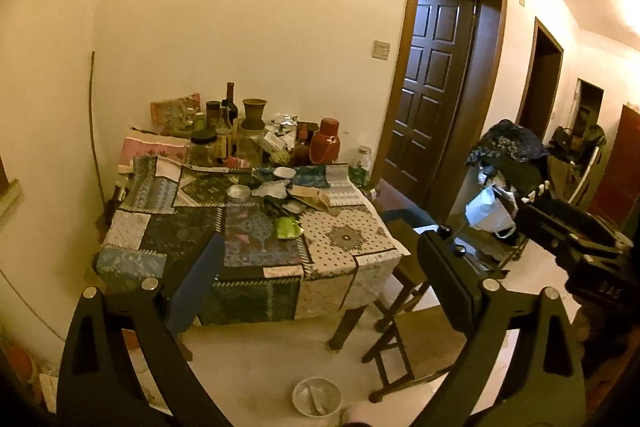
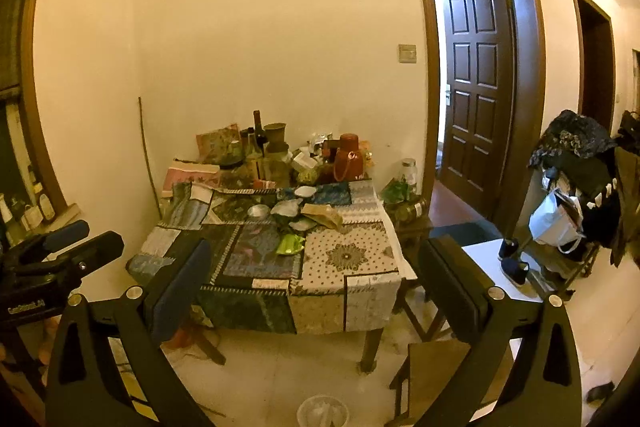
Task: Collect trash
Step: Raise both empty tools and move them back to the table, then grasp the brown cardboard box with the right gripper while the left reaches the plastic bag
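Green wrapper [image 1: 287,227] lay mid-counter [image 1: 344,239] among crumpled trash. Left gripper [image 1: 320,275] and right gripper [image 2: 316,279] hovered level before counter edge, jaws wide apart, holding nothing.

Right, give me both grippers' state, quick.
Left gripper: open, fingers wide apart, holding nothing.
Right gripper: open, fingers wide apart, holding nothing.

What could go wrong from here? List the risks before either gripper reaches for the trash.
1. The green wrapper lies mid-table; reaching past it could knock the glass bottles crowded at the back.
2. The white bin sits low on the floor beside the chair, so a dropped wrapper may miss it.
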Available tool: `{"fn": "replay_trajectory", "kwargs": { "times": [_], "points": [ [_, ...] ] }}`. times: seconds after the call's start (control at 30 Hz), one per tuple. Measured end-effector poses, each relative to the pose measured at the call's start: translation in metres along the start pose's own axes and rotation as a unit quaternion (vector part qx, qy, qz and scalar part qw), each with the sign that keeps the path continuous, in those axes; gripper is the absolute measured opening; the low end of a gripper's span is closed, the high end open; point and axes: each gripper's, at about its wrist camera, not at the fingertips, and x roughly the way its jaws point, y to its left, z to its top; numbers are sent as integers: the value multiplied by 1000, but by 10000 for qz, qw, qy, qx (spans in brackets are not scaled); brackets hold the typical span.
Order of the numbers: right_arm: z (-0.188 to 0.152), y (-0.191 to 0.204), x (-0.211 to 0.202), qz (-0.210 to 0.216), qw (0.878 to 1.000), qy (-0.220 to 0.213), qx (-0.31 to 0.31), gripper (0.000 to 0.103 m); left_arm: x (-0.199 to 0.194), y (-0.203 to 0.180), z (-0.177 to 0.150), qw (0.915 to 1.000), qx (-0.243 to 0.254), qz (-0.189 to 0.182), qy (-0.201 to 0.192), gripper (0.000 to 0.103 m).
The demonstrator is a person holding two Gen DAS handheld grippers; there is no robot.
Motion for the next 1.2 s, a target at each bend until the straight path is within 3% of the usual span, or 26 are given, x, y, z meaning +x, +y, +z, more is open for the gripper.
{"fn": "replay_trajectory", "kwargs": {
  "times": [0.23, 0.43, 0.67, 0.93, 1.2],
  "points": [
    [15, -15, 24, 92, 9997, -192, -149, 103, 40, -7, 18, 9997, 24, 230, -51, 97],
    [47, -47, 61, 185, 9991, -339, -169, 103, 96, -22, 52, 9990, 64, 431, -114, 97],
    [84, -89, 111, 428, 9982, -290, -299, 103, 163, -31, 82, 9970, -355, 670, -135, 97],
    [91, -109, 173, 762, 9956, 141, -521, 103, 224, -21, 88, 9905, -677, 1180, 223, 97],
    [73, -99, 237, 877, 9904, 801, -712, 102, 279, 17, 79, 9832, -909, 1445, 653, 97]
  ]
}}
